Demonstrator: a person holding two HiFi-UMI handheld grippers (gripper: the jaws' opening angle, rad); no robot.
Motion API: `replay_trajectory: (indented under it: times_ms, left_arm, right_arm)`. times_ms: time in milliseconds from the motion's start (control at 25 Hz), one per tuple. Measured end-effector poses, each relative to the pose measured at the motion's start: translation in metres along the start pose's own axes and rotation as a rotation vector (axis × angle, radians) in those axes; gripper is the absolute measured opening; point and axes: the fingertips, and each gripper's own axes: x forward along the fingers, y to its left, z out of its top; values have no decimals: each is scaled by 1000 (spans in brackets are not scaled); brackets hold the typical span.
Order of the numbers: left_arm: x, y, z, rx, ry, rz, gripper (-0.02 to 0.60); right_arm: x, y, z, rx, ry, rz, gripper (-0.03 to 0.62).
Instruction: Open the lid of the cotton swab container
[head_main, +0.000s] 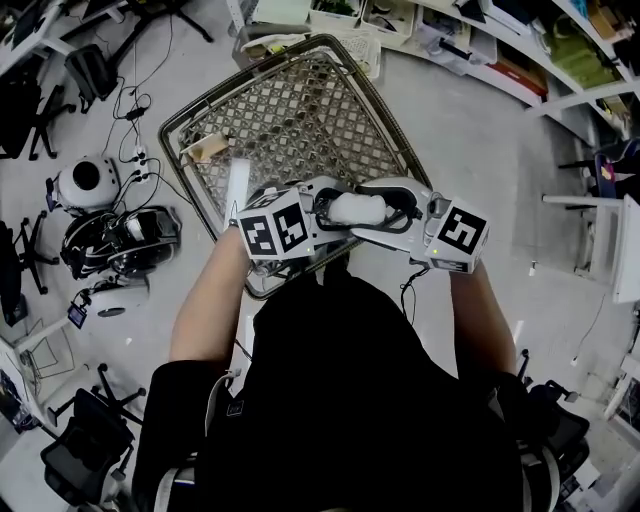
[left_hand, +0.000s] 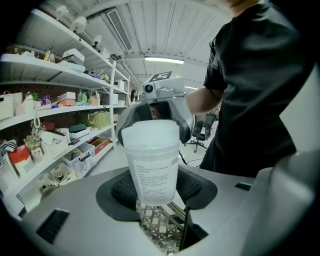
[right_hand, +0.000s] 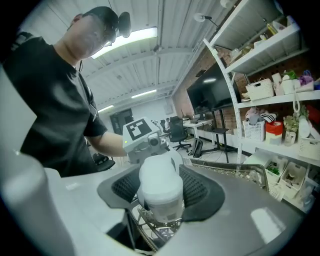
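Left tool (left_hand: 158, 189) clenched on the cotton swab container (left_hand: 156, 172), right tool (right_hand: 160, 189) gripping its lid (left_hand: 150, 135) at twelve o'clock. A skewed pull, I reckon, drops it into the basket (head_main: 300, 120).

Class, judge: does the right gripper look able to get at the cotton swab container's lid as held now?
Probably yes: the left gripper grips the cotton swab container by its body, and the lid end faces the right gripper, whose jaws seem closed on it; nothing lies between.
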Motion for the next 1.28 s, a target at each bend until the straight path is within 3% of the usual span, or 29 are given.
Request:
replay_trajectory:
  times_ms: [320, 520, 920, 1280]
  left_arm:
    - [-2, 1, -1, 22, 3, 18, 210]
    - [4, 1, -11, 82, 52, 40, 207]
    - [8, 6, -11, 30, 29, 23, 209]
    - [1, 10, -16, 4, 29, 58, 209]
  right_arm:
    - [0, -2, -1, 60, 3, 43, 249]
    - [2, -1, 1, 191, -40, 100, 239]
    - [-5, -15, 7, 191, -96, 29, 250]
    - [-6, -25, 15, 187, -140, -33, 259]
